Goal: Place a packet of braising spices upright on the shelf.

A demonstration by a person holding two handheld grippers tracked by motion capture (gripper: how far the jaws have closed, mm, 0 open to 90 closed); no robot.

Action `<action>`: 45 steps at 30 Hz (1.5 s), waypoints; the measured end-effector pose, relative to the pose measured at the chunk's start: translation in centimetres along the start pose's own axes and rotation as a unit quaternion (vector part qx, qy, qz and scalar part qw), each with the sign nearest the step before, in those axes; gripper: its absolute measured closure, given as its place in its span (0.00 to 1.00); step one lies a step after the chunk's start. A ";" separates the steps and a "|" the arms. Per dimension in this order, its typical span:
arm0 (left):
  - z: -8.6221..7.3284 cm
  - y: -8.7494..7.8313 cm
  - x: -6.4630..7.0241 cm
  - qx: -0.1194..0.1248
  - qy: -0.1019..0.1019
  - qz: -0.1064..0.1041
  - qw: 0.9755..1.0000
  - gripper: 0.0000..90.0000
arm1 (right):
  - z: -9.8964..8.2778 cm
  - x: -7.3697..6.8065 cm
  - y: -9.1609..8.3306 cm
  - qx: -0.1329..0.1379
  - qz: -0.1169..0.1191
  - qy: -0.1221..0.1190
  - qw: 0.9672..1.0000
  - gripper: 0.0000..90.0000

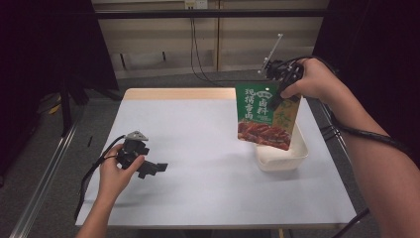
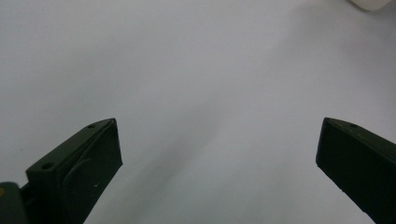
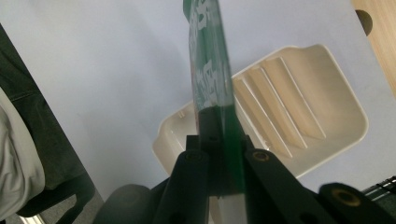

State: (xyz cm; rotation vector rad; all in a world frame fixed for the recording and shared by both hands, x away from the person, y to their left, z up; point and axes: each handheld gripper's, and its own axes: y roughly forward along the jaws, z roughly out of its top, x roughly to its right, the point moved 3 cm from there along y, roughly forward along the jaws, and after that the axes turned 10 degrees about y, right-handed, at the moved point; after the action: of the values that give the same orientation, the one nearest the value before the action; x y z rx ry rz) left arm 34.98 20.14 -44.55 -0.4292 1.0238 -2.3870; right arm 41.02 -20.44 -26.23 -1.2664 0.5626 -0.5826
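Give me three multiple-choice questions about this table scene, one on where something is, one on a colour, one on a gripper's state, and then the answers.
1. Where is the packet?
A. Held above the tray
B. Flat on the table's left side
C. On the floor

2. What is the packet's main colour?
A. Blue
B. Green
C. Pink

3. How is the left gripper?
A. Shut on the packet
B. Shut on the tray
C. Open, holding nothing

Answers: 1 A, the right gripper holds it over the tray; 2 B, its upper part is green; 3 C, its jaws stand wide apart over the bare table.

pouch [image 1: 266, 116] above tray [image 1: 297, 154], right side of table [image 1: 198, 148].
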 end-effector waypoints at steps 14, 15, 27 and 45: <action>-0.4 0.3 0.2 -0.001 -0.006 0.001 1.000 0.00 | -2.0 0.6 -0.4 -0.002 -0.002 0.017 1.000 1.00; -0.4 0.3 0.2 -0.001 -0.006 0.001 1.000 0.00 | -2.2 0.7 -0.5 -0.001 -0.003 0.018 1.000 1.00; -0.5 0.3 0.2 -0.004 -0.002 -0.004 1.000 0.00 | -4.3 1.8 -0.7 -0.009 -0.012 0.040 0.999 1.00; -0.7 0.4 0.1 -0.007 0.001 -0.003 1.000 0.00 | -5.2 2.6 0.7 -0.015 -0.008 0.059 0.998 1.00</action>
State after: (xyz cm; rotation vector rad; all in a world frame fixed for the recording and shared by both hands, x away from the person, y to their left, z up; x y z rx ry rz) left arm 34.67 20.24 -45.27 -0.4363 1.0418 -2.3872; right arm 39.45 -25.72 -28.16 -1.2724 0.6617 -0.6684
